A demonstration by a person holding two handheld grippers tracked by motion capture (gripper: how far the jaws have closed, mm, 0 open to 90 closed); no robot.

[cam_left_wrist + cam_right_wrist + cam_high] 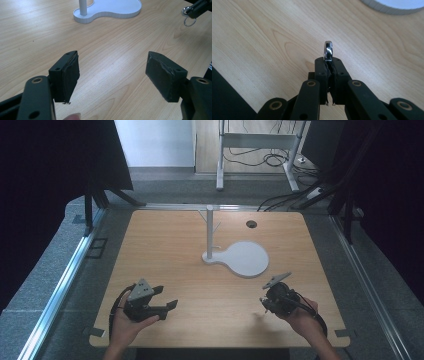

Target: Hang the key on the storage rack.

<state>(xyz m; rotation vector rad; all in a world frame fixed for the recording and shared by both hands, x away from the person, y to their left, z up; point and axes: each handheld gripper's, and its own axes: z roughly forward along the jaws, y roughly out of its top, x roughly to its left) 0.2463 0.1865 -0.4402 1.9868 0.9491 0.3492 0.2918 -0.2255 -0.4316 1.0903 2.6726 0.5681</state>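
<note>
A small shiny metal ring (328,50) sticks out edge-on from between the tips of my right gripper (329,61), which is shut on it above the wooden table. The left gripper view shows the same ring (189,22) hanging from the right gripper's tips at the top right. In the high view the right gripper (263,304) is near the front right of the table, pointing down and left. My left gripper (112,75) is open with nothing between its pads, held near the front left (167,299). A white stand (210,232) with short pegs rises from a white base (245,258) at the table's middle.
The wooden table (165,250) has a round cable hole (251,224) near its far edge. Dark curtains flank both sides. Beyond the table, a white desk frame (255,142) and loose cables stand on the floor.
</note>
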